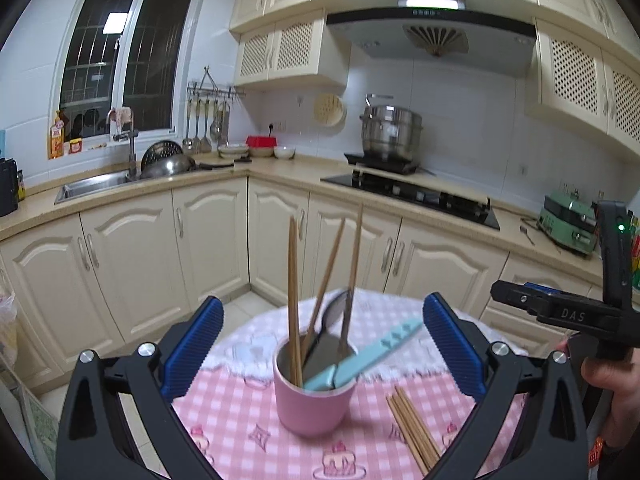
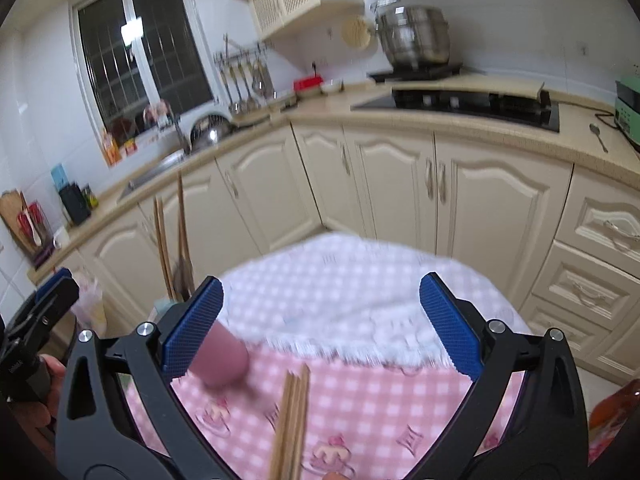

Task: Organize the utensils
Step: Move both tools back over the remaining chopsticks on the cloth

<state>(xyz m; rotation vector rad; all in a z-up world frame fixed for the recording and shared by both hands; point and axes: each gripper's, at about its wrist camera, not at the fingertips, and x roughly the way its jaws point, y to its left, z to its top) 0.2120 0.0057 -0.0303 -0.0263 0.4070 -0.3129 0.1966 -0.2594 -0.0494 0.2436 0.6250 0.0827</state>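
A pink cup [image 1: 314, 398] stands on the round table with a pink checked cloth [image 1: 240, 412]. It holds several wooden chopsticks [image 1: 294, 300], a metal spoon [image 1: 334, 312] and a light blue utensil [image 1: 372, 354] leaning right. My left gripper [image 1: 322, 344] is open and empty, its blue pads either side of the cup, above it. A bundle of loose chopsticks [image 1: 412, 432] lies on the cloth right of the cup. My right gripper [image 2: 320, 324] is open and empty above that bundle [image 2: 292, 420]. The cup [image 2: 222, 362] shows blurred by its left pad.
Cream kitchen cabinets [image 1: 208, 240] and a counter run behind the table, with a sink [image 1: 96, 184], a stove [image 1: 416, 194] and a steel pot [image 1: 390, 132]. A green appliance [image 1: 566, 220] sits on the right counter. The right gripper's body [image 1: 568, 312] is at the table's right.
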